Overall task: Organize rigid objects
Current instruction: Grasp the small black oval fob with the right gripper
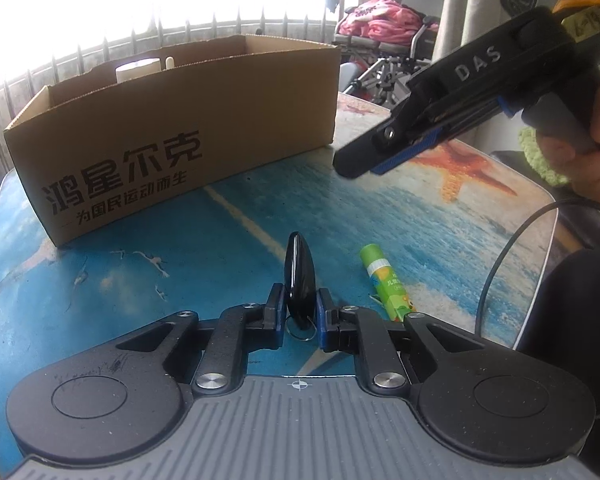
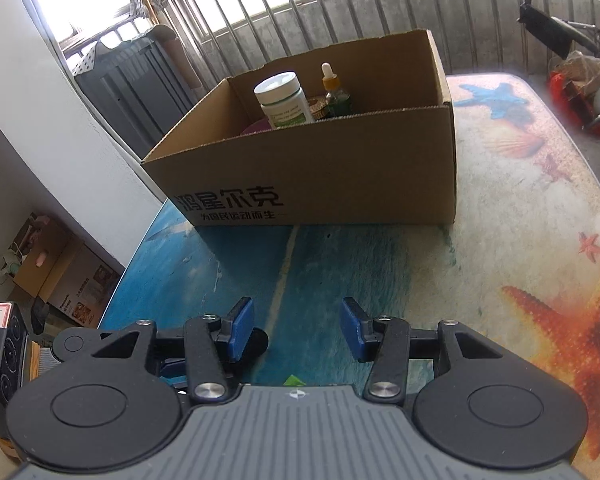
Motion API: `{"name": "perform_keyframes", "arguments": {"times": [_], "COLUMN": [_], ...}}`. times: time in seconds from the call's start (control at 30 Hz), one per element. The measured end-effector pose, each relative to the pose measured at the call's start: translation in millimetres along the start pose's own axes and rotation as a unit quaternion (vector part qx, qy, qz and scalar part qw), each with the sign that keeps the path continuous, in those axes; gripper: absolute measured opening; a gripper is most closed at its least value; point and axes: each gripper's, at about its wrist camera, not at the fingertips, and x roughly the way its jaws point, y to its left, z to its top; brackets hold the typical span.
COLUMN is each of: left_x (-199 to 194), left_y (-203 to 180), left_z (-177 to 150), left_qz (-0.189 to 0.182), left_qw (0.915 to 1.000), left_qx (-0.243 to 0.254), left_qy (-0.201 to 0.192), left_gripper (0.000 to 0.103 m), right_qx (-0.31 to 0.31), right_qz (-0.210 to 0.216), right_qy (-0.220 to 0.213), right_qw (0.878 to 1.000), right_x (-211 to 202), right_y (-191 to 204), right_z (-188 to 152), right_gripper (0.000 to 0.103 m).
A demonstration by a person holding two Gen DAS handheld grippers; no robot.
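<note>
Left gripper (image 1: 299,309) clenched on black key fob (image 1: 299,280), pads pinching its flat sides, fob standing on edge with metal key ring (image 1: 302,326) hanging at the near end; pinch across the thin dimension probably chosen because that span fits between the pads. Fob low over blue sea-print surface (image 1: 160,248), whether touching or just clear not discernible. Right gripper (image 2: 297,330) released, nothing between blue pads (image 2: 242,330), hovering above surface, likely lining up on green glue stick (image 1: 384,282) lying flat just right of the fob. In right wrist view only a green sliver under gripper body, stick otherwise hidden. Cardboard box (image 2: 328,168) open-topped, set toward far side of surface; white-capped bottle (image 2: 282,100) and dropper bottle (image 2: 334,90) upright inside toward back wall, near half of box interior hidden by front wall. Judged step: lift fob and carry over front wall. Open surface between fob and box free of clutter. Caution: front wall stands fairly tall, so lift needed before forward travel; black cable (image 1: 500,264) looping near right edge of surface, a snag risk for right gripper.
</note>
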Motion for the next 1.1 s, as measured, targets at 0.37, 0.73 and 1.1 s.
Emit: {"name": "perform_keyframes", "arguments": {"times": [0.37,0.73,1.1], "left_x": [-29.6,-40.5,-21.5], "left_y": [-15.7,-15.0,77.6], "left_z": [17.9,35.2,143.5], "left_qz": [0.033,0.047,0.067], "left_qw": [0.9960,0.9909,0.9881], "left_qx": [0.047,0.078,0.115], "left_qy": [-0.068,-0.099,-0.077], "left_gripper": [0.014,0.014,0.014], "right_qx": [0.129,0.115,0.076], "right_qz": [0.118,0.159,0.139], "right_qy": [0.022,-0.028,-0.045], "right_qw": [0.984,0.980,0.986], "right_x": [22.4,9.2,38.9], "right_y": [-11.0,1.8,27.8], "right_z": [-0.8,16.1,157.0], "right_gripper": [0.065,0.035,0.036]}}
